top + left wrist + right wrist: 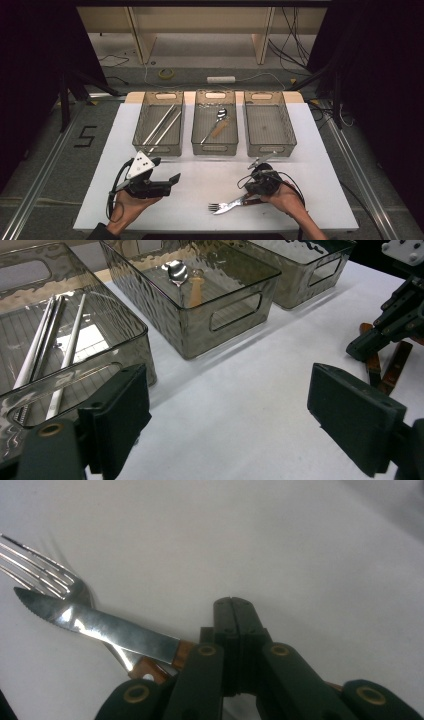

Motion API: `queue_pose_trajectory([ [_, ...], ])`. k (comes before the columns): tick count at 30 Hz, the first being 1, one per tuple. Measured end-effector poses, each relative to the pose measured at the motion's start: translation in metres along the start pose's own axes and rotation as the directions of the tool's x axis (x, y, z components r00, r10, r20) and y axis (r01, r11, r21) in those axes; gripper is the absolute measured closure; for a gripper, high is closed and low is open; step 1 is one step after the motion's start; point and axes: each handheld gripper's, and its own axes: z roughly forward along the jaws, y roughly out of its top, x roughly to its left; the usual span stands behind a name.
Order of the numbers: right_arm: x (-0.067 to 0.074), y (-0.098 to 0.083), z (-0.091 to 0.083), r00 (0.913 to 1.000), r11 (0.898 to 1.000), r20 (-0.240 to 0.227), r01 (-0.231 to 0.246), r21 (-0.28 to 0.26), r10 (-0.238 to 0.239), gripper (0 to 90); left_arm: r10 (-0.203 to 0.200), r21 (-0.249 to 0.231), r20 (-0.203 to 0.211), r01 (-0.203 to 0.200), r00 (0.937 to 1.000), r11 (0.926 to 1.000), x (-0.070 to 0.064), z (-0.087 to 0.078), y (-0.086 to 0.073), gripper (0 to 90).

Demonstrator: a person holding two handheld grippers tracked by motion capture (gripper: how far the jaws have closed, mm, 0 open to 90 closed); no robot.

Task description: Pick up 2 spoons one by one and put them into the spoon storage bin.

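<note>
A knife (231, 204) and a fork (216, 206) with brown wooden handles lie crossed on the white table (200, 175) at the front right. In the right gripper view the knife blade (100, 625) lies over the fork's tines (45, 575). My right gripper (252, 189) hovers over their handles; its jaws are shut flat against each other (233, 607) with nothing between them. My left gripper (165, 170) is at the front left, lying in an upturned palm, its jaws wide open (225, 410) and empty, facing the bins.
Three clear plastic bins stand in a row at the back. The left bin (159, 145) holds long thin sticks (162, 125), the middle bin (215, 146) a spoon (220, 116), and the right bin (270, 145) looks bare. Cables trail from both grippers.
</note>
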Motion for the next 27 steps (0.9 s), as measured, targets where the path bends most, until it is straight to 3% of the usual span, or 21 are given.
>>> queue_pose_trajectory([
  [8,0.002,-0.003,-0.003,0.9997,1.000,0.008,0.022,-0.003,-0.022,90.0,0.004,-0.004,-0.001,-0.004,1.0000,1.0000,0.001,-0.001,0.000,16.6],
  [11,0.001,-0.004,-0.010,0.9990,0.998,0.003,0.044,-0.042,-0.044,88.2,-0.001,-0.012,0.000,0.001,1.0000,0.9999,0.001,-0.001,0.000,16.6],
  [13,0.000,-0.003,-0.017,0.9968,0.995,0.007,0.080,-0.065,-0.079,82.6,-0.002,-0.014,0.002,0.002,1.0000,0.9999,0.001,-0.002,0.000,16.6],
  [20,-0.002,0.001,-0.031,0.9905,0.985,0.005,0.137,-0.101,-0.138,55.0,-0.001,-0.014,0.004,0.001,1.0000,0.9999,0.001,-0.002,0.001,16.6],
  [24,-0.003,0.002,-0.034,0.9858,0.981,0.000,0.167,-0.097,-0.168,42.7,0.000,-0.016,0.007,0.000,1.0000,0.9999,0.001,-0.002,0.001,16.4],
  [27,-0.004,0.003,-0.037,0.9820,0.978,0.005,0.188,-0.090,-0.189,38.3,0.004,-0.022,0.010,-0.004,0.9999,0.9998,0.001,-0.002,0.001,16.3],
])
